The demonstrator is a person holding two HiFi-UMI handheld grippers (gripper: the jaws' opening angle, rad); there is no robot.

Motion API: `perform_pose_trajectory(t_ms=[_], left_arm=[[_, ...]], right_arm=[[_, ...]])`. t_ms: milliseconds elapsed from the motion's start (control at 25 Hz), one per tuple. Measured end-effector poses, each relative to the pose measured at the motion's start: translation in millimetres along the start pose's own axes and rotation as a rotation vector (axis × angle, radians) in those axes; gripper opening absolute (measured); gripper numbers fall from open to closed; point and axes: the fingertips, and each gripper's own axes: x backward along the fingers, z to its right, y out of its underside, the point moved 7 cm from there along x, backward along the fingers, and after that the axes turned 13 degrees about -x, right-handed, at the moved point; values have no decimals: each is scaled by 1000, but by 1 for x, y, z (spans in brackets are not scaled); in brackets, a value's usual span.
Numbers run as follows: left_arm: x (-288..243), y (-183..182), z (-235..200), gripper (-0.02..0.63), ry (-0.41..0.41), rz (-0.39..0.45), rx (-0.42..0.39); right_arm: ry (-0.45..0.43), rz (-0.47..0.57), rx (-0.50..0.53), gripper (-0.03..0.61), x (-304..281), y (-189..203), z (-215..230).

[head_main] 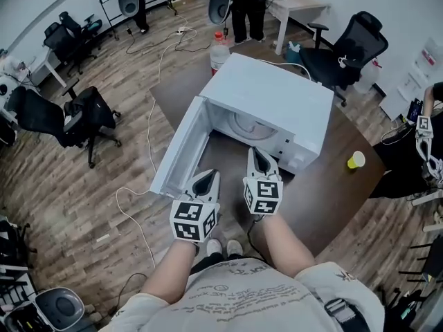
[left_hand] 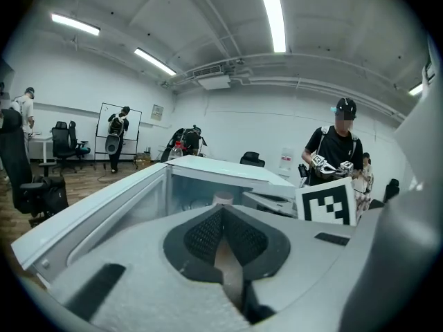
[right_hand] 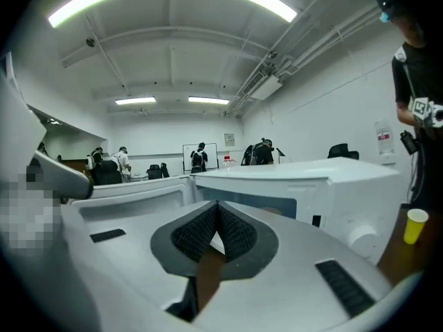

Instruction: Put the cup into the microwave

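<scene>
A white microwave (head_main: 277, 102) stands on a brown table (head_main: 325, 192) with its door (head_main: 176, 151) swung open to the left. A round turntable plate (head_main: 246, 124) shows in the cavity. A small yellow cup (head_main: 356, 160) stands upright on the table to the right of the microwave, apart from both grippers; the right gripper view has the cup (right_hand: 416, 225) at its far right. My left gripper (head_main: 208, 175) is shut and empty beside the open door. My right gripper (head_main: 259, 151) is shut and empty at the cavity's mouth. A pale round thing (left_hand: 223, 198) shows inside the cavity; I cannot tell what it is.
A water bottle (head_main: 219, 50) stands behind the microwave. Black office chairs (head_main: 86, 120) and a white cable (head_main: 149, 137) are on the wooden floor to the left. A person (left_hand: 339, 151) stands at the table's right side. Another chair (head_main: 346, 50) is behind the table.
</scene>
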Motion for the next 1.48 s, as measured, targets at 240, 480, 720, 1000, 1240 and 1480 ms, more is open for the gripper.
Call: perform_pose_trajectory(t_ms=[240, 480, 720, 1000, 1240, 1480], left_arm=[[4, -18, 8, 14, 14, 37, -36], [7, -22, 13, 14, 55, 43, -45], [6, -28, 20, 14, 95, 53, -85], [4, -33, 24, 14, 118, 79, -91], [1, -34, 22, 14, 123, 82, -95], [-2, -34, 19, 14, 121, 68, -96]], right_arm=[[17, 52, -73, 17, 52, -34, -24], [-1, 85, -29, 15, 84, -48, -44], [15, 87, -7, 14, 94, -49, -51], [53, 86, 10, 14, 97, -52, -48], [68, 80, 0, 14, 94, -52, -44], [64, 73, -3, 14, 90, -51, -44]])
